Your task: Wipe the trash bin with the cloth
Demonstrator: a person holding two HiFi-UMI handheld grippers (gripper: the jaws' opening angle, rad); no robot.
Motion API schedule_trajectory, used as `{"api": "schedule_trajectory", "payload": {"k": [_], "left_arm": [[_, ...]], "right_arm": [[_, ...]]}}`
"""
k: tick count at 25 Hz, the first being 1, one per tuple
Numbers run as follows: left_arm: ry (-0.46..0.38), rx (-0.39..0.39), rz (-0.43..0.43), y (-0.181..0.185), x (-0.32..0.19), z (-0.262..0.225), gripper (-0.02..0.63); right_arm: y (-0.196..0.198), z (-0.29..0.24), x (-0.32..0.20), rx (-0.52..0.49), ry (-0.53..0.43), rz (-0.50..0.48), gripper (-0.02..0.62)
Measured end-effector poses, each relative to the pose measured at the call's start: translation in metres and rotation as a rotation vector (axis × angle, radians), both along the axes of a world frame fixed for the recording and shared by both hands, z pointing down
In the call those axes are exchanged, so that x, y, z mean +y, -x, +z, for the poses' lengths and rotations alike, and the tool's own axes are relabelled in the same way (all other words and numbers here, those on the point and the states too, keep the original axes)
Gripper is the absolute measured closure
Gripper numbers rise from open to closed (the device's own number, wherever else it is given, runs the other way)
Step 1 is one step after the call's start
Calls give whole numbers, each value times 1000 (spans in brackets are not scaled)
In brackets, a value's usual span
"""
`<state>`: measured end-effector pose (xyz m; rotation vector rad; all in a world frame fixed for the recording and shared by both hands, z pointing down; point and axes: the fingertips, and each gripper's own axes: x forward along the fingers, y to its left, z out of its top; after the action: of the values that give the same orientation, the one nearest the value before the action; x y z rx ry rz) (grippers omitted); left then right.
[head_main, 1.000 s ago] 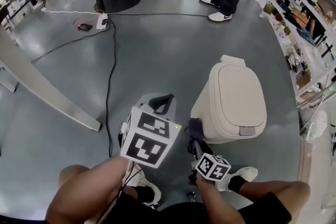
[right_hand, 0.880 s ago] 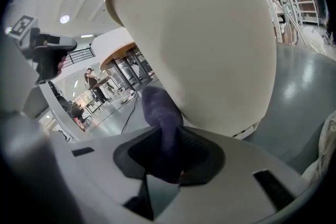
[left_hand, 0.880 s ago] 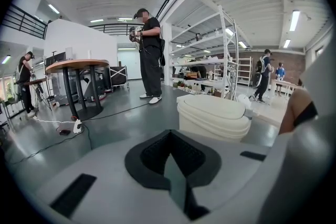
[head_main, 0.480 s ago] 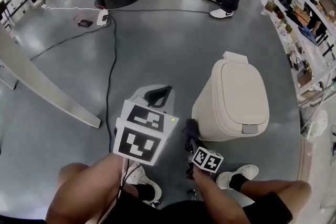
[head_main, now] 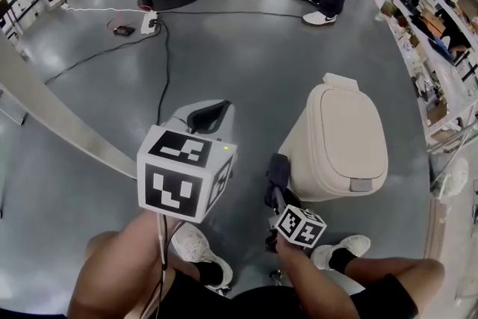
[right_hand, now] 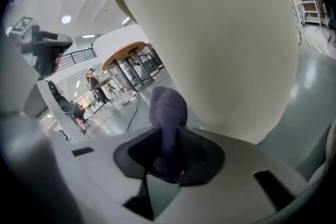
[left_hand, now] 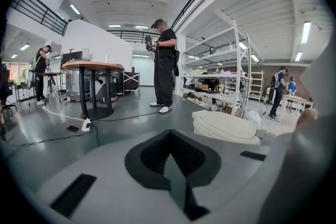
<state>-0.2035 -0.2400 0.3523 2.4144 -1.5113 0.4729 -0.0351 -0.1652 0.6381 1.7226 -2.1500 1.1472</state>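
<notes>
Standing closed, the cream trash bin [head_main: 340,146] has purple cloth [head_main: 278,169] alongside.

The trash bin [head_main: 336,142] walls off my right side; bare floor [head_main: 246,56] ahead, one cable [head_main: 162,86] trailing left.

Open-plan lab or workshop hall; polished grey floor [head_main: 246,63]; white shelving racks [left_hand: 223,57] loaded with items; power strip [head_main: 149,24] and cable [head_main: 162,82] trailing across the floor; mezzanine railing [left_hand: 31,5].

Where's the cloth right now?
In the head view, lower centre: pinched in the right claw, the cloth sits beside the left wall of the trash bin.
</notes>
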Motion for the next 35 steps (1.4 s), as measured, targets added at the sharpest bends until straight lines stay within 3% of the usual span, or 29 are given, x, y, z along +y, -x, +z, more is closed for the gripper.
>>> {"api": "schedule_trajectory", "payload": {"k": [8, 14, 35], "left_arm": [[5, 19, -28, 11, -1, -2, 607], [6, 13, -26, 9, 0, -1, 608], [20, 13, -15, 9, 5, 2, 609]], "right_arm": [[15, -108, -21, -124, -188, 49, 494], [8, -145, -32, -201, -247, 141, 494], [12, -68, -32, -321, -24, 205, 494]]}}
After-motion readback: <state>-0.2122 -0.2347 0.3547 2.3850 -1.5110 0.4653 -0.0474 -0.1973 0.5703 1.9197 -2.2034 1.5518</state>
